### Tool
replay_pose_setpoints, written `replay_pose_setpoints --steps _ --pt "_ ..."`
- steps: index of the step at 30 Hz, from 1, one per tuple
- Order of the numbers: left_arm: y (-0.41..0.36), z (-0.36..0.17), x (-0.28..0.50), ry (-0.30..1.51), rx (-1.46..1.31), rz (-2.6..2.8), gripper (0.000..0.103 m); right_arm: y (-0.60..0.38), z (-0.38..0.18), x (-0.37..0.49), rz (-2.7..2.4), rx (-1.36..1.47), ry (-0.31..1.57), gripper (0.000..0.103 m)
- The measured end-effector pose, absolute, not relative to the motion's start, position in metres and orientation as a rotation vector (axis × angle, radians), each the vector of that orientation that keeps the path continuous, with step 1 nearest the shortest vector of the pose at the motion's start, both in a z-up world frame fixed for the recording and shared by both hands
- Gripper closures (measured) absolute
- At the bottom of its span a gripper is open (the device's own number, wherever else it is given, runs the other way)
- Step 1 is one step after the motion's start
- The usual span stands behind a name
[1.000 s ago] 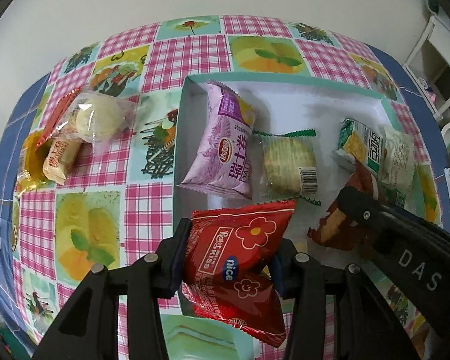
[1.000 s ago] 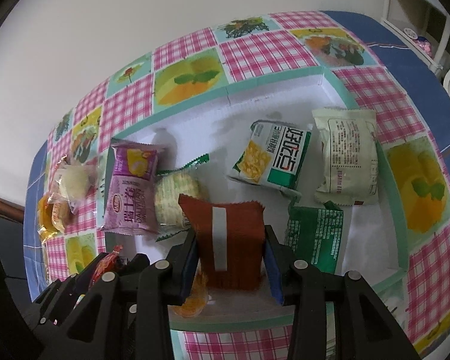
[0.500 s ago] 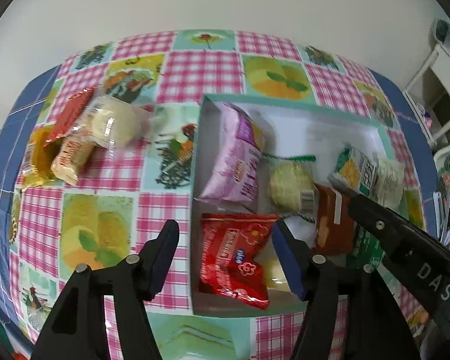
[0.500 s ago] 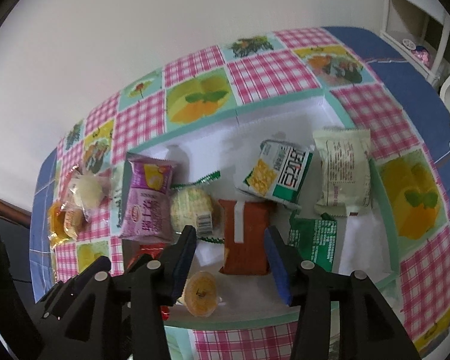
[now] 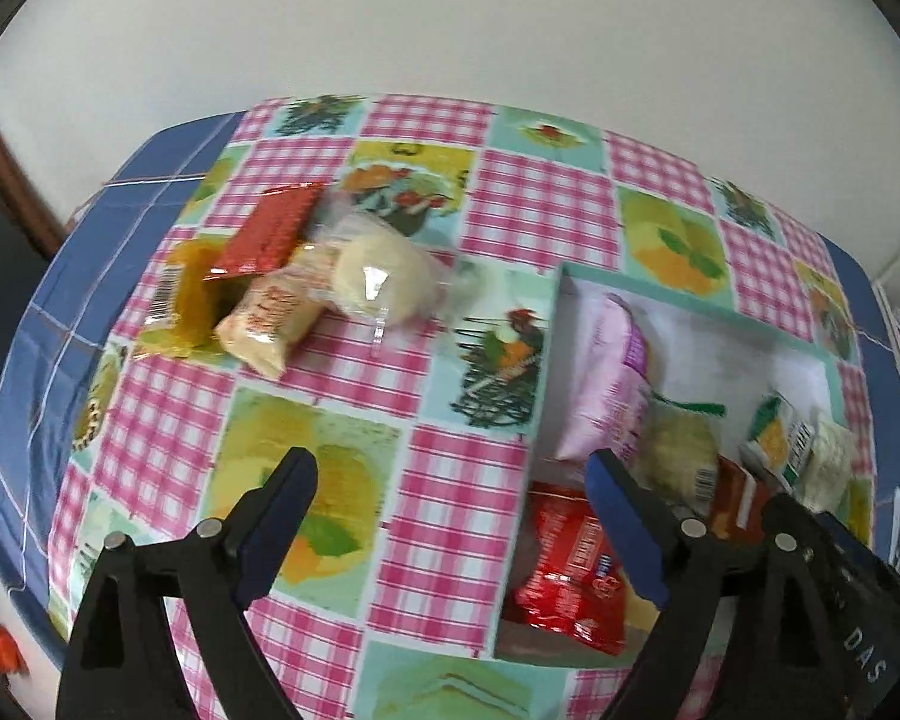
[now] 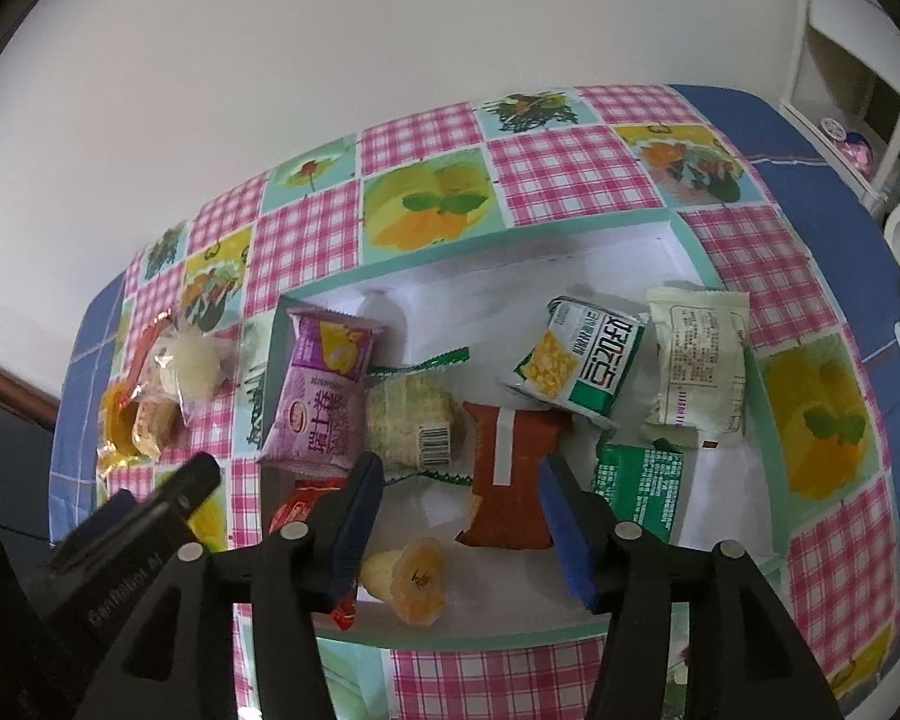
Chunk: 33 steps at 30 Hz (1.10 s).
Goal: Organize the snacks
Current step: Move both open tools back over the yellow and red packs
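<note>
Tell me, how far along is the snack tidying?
Mostly done: the box already holds the purple packet, brown packet, red packet and several others. Both the left hand-held gripper and right hand-held gripper have just been opening and hold nothing. A small pile remains on the tablecloth.

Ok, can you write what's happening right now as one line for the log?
left gripper: open, empty, jaws just opening | right gripper: open, jaws just opening over brown packet | red packet: in box | four snacks: outside
</note>
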<state>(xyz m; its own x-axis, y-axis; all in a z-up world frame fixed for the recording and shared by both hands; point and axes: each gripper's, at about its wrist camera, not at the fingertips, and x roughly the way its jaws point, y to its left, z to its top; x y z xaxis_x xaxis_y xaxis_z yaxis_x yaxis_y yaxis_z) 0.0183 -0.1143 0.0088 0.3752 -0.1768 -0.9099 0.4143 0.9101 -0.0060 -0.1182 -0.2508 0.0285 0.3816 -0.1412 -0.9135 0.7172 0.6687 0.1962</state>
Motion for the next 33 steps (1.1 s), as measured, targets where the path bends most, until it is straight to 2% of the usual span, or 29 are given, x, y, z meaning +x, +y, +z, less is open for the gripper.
replay_pose_setpoints --steps 8,10,19,33 --pt "-0.103 0.008 0.026 1.123 0.217 -0.331 0.01 -0.239 0.026 -0.109 -0.579 0.59 1.072 0.023" --pt "-0.101 0.008 0.026 1.12 0.215 -0.32 0.004 -0.237 0.025 -0.107 -0.575 0.58 1.074 0.02" --pt "-0.098 0.007 0.03 1.114 0.211 -0.305 0.003 -0.232 0.026 -0.104 -0.564 0.545 1.073 0.002" --pt "-0.076 0.008 0.046 1.111 0.175 -0.268 0.003 -0.225 0.026 -0.096 -0.552 0.551 1.03 0.0"
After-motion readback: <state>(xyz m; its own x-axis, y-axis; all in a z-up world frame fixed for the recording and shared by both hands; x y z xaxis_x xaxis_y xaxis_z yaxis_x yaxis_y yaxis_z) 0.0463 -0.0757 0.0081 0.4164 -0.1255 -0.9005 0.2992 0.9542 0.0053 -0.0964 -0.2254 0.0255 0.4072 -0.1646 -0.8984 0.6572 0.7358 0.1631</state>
